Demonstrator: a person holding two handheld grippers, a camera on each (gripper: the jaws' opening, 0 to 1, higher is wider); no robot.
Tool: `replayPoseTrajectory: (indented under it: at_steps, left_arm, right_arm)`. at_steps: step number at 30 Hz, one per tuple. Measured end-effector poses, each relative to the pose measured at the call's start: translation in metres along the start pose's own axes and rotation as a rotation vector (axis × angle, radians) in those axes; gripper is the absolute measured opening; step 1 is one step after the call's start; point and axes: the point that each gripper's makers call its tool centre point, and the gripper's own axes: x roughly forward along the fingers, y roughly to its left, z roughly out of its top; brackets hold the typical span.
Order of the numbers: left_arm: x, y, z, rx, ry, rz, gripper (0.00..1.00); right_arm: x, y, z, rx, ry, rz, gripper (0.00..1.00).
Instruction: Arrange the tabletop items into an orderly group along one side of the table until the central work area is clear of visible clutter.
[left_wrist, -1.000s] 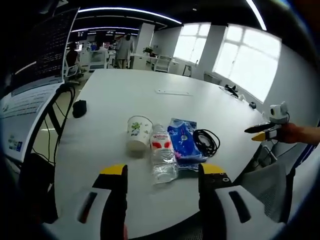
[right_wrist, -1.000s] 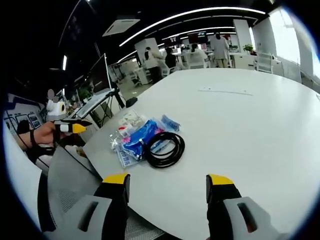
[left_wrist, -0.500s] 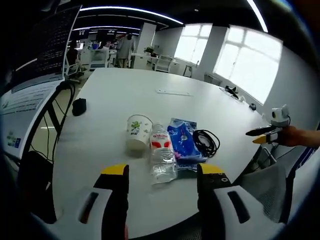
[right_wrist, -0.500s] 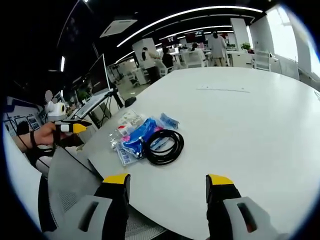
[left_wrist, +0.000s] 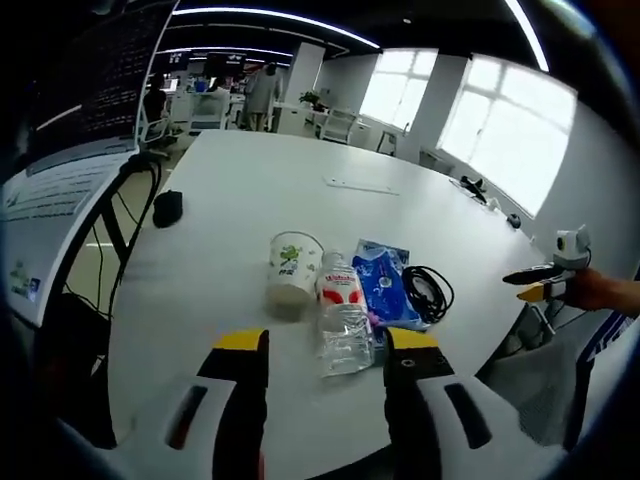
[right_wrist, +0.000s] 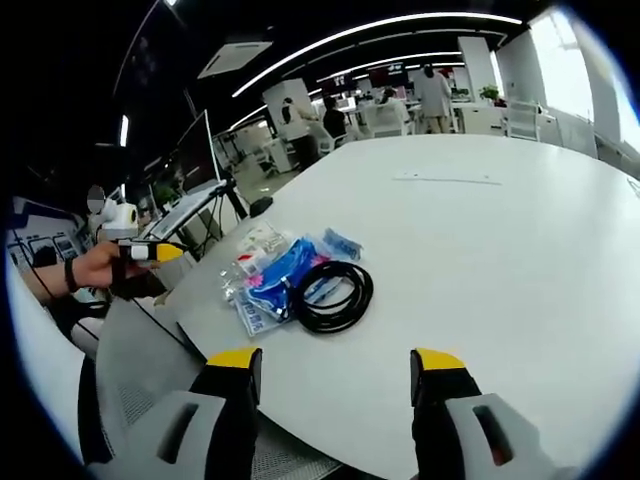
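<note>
A white paper cup (left_wrist: 292, 272) lies beside a clear water bottle with a red label (left_wrist: 342, 310), a blue packet (left_wrist: 384, 288) and a coiled black cable (left_wrist: 430, 293), grouped near the table's near edge. My left gripper (left_wrist: 320, 352) hangs open just in front of the bottle, nothing between its jaws. In the right gripper view the same blue packet (right_wrist: 275, 281), black cable (right_wrist: 334, 295) and bottle (right_wrist: 243, 266) sit left of centre. My right gripper (right_wrist: 333, 363) is open over the bare table edge, short of the cable. The other gripper (right_wrist: 150, 252) shows at far left, held by a hand.
The white round table (left_wrist: 270, 190) carries a black mouse (left_wrist: 167, 207) at its left and a thin flat strip (left_wrist: 362, 186) farther back. A monitor stand and cables (left_wrist: 120, 210) stand at left. Grey chair backs (right_wrist: 140, 370) sit below the table edge. Desks and people stand far behind.
The left gripper's camera has moved slightly forward and left toward the items, and its jaws look a little closer together. The right gripper view is nearly unchanged.
</note>
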Motion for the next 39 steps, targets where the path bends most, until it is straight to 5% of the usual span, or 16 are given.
replayPoseTrajectory:
  at_steps: [15, 26, 39]
  left_arm:
    - [0.039, 0.018, 0.008, -0.017, 0.049, 0.01, 0.45]
    - [0.068, 0.034, 0.016, -0.13, 0.109, 0.064, 0.43]
    - [0.098, 0.042, 0.023, -0.166, 0.172, 0.068, 0.44]
  right_arm:
    - [0.007, 0.005, -0.002, 0.019, -0.004, 0.0, 0.61]
    - [0.008, 0.002, -0.004, 0.039, -0.001, -0.011, 0.61]
    - [0.009, 0.001, -0.007, 0.043, 0.014, -0.011, 0.61]
